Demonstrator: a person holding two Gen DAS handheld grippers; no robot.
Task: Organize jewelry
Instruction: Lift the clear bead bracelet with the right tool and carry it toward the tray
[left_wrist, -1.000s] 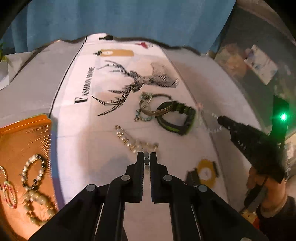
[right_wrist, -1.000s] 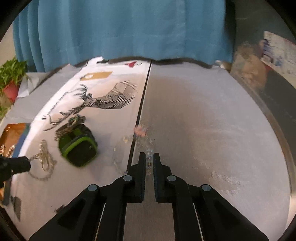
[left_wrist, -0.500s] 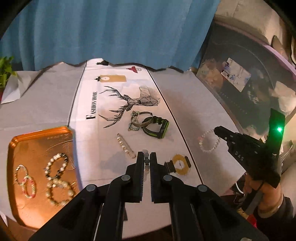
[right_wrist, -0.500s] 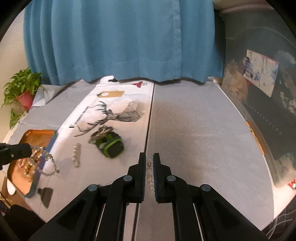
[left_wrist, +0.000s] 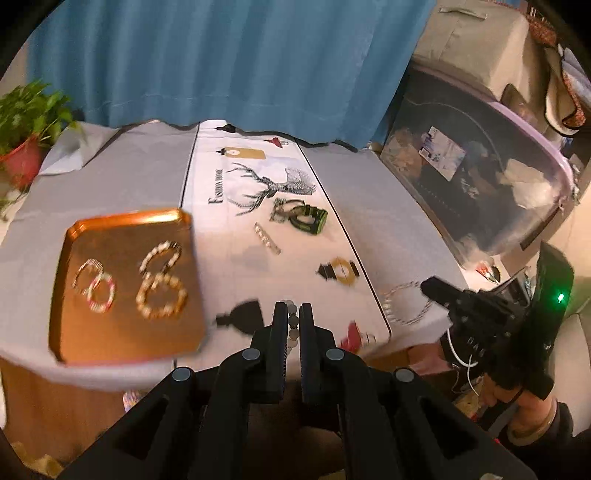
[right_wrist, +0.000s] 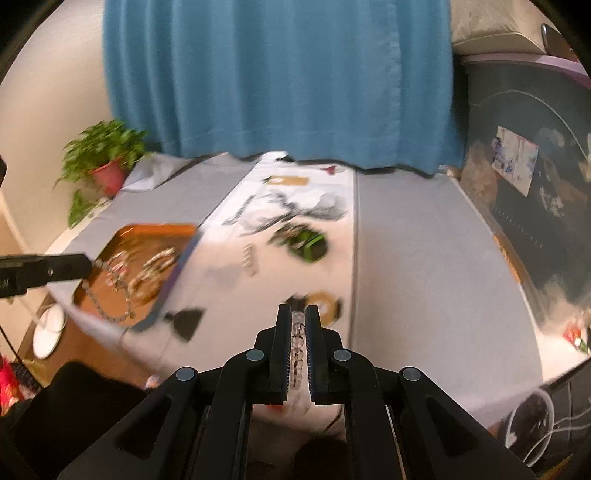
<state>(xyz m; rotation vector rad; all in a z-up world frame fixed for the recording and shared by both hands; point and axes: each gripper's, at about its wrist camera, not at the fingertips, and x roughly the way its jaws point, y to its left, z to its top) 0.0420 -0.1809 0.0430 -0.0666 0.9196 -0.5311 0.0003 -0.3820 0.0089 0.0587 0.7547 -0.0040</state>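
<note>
My left gripper (left_wrist: 293, 314) is shut on a beaded chain (left_wrist: 293, 325), which hangs from its tip over the orange tray in the right wrist view (right_wrist: 110, 302). My right gripper (right_wrist: 299, 317) is shut on a clear bead bracelet (right_wrist: 297, 343), which dangles from its tip in the left wrist view (left_wrist: 406, 302). Both are held high above the table's near edge. The orange tray (left_wrist: 122, 339) holds several bead bracelets (left_wrist: 160, 291). On the white cloth lie a green-black strap (left_wrist: 308, 219), a tangled bracelet (left_wrist: 280, 212) and a pearl pin (left_wrist: 266, 238).
A blue curtain (left_wrist: 221, 66) hangs behind the table. A potted plant (left_wrist: 26, 147) stands at the far left. A dark storage bin (left_wrist: 472, 192) stands to the right. A white plate (right_wrist: 48, 330) lies on the floor at left.
Both grippers have pulled back and risen away from the table, each carrying its piece. The table looks smaller and the near edge has come into view.
</note>
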